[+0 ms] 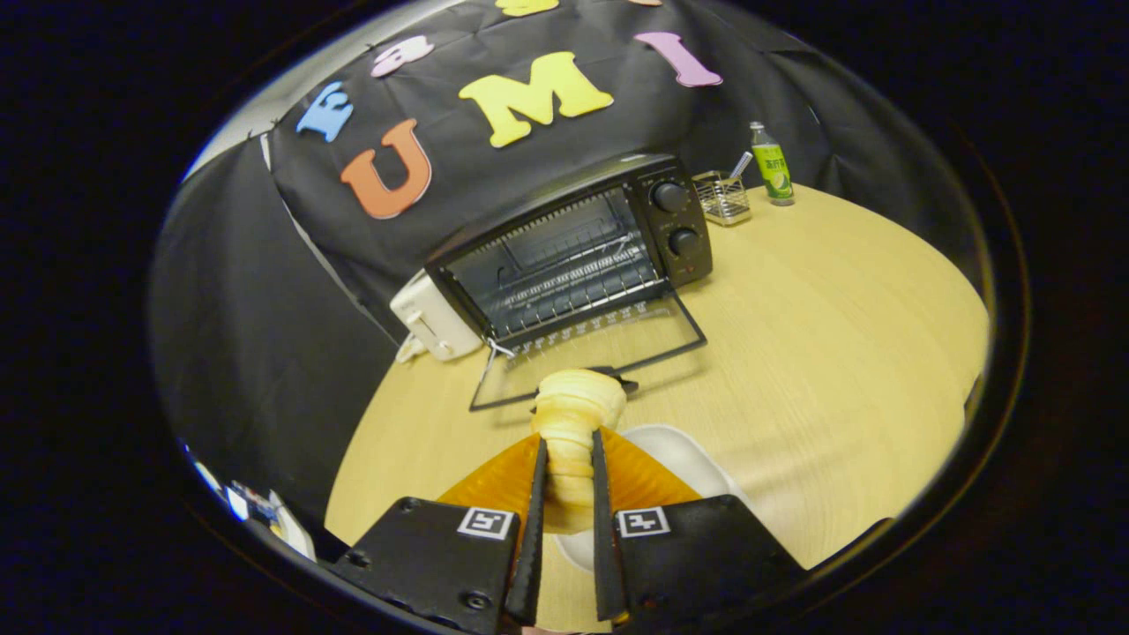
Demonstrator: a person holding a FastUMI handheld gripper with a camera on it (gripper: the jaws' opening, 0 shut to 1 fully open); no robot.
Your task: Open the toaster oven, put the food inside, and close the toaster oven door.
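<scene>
My gripper [570, 451] is shut on a pale, ridged piece of pastry [573, 414], which sticks out ahead of the fingers [538, 494] and is lifted above a white plate [684, 459]. Beyond the pastry stands the black toaster oven [573, 247] on the wooden table [838, 335]. Its glass door [591, 353] lies folded down flat toward me, with the door handle just behind the pastry tip. Inside, the wire rack [564, 278] is bare. Two knobs [670, 216] sit on the oven's right side.
A white toaster [432, 322] stands against the oven's left side. Behind the oven to the right are a wire basket [721, 196] with a utensil and a green-labelled bottle [773, 166]. Black cloth walls close the back and left.
</scene>
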